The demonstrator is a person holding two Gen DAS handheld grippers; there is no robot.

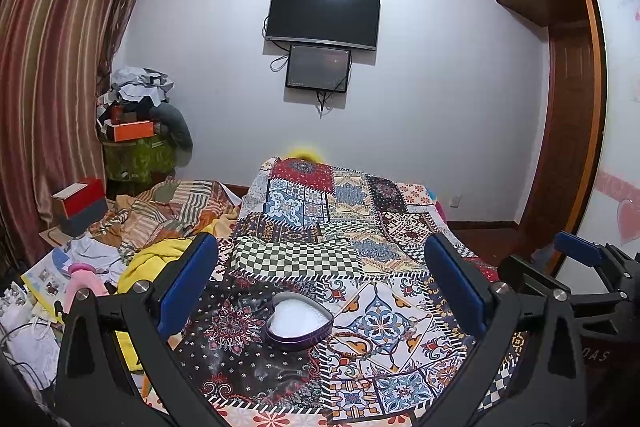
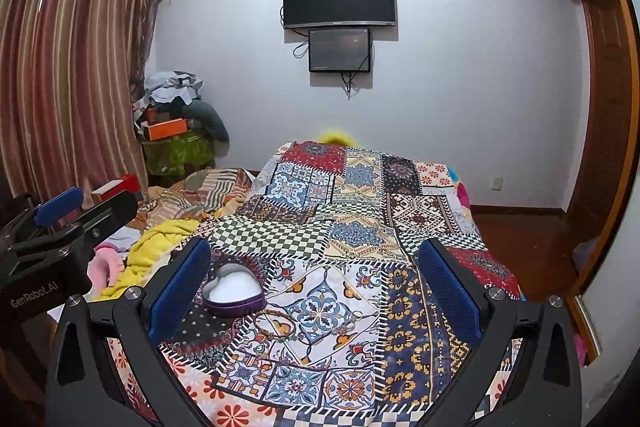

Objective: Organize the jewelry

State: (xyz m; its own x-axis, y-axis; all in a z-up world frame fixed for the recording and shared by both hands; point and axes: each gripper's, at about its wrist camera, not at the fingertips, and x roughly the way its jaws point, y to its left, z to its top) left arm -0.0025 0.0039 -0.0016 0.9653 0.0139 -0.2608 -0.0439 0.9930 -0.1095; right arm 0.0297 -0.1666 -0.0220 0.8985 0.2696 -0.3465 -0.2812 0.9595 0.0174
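Purple heart tin point(image 1: 298, 323) sits open on the patchwork quilt point(image 1: 360, 247), white lining showing. Just right of it lies a bead bracelet point(image 2: 276, 325), with 1 ring point(image 2: 357, 315) further right. Left gripper point(image 1: 320, 291) and right gripper point(image 2: 316, 287) both gape wide, empty.

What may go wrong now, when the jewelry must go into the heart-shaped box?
1. The beaded bracelet and small rings lie on the busy patterned quilt, so a piece may be overlooked.
2. The heart-shaped box sits on soft bedding; pressing nearby may tip it.
3. Thin pieces may slip from the wide-open right gripper.
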